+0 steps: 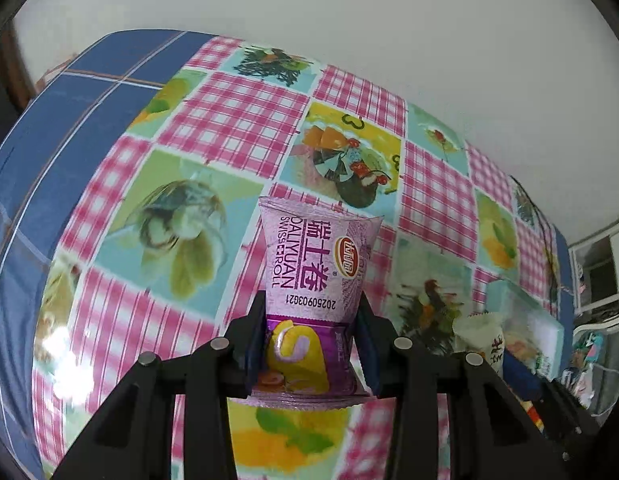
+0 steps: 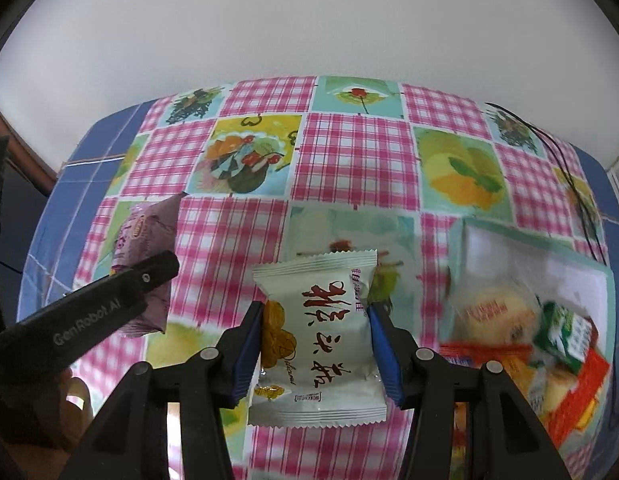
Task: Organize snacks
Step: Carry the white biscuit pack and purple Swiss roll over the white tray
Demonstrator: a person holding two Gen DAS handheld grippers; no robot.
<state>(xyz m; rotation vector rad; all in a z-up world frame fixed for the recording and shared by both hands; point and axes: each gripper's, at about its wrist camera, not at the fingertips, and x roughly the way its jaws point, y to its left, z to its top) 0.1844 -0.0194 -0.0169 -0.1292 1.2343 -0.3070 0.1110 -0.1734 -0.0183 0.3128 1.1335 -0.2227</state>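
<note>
Now Both Tongs Are Loaded, Snacks Held Clear of the Counter

Right now the purple Swiss roll packet (image 1: 315, 280) is being pinched by the left tongs (image 1: 311, 340), the pads pressed against its lower half so that the printed top stands free above the jaws. It is gripped across its narrow width, presumably so the soft wrapper is not crushed lengthwise. Over on the other side, the white pastry packet (image 2: 321, 340) is clamped by the right tongs (image 2: 317, 348) across its middle, blue pads touching both side edges, crimped ends left sticking out above and below.

Both packets are judged to be lifted off the counter (image 2: 349, 152), with the chequered cloth blurred beneath them. A pale green box (image 2: 549, 256) is seen to the right, already holding several wrapped snacks (image 2: 509, 312); it is taken to be the collecting place, which would explain why both packets are being carried in the air at once. From the right wrist view the left tongs and their purple packet are seen just beside, to the left
</note>
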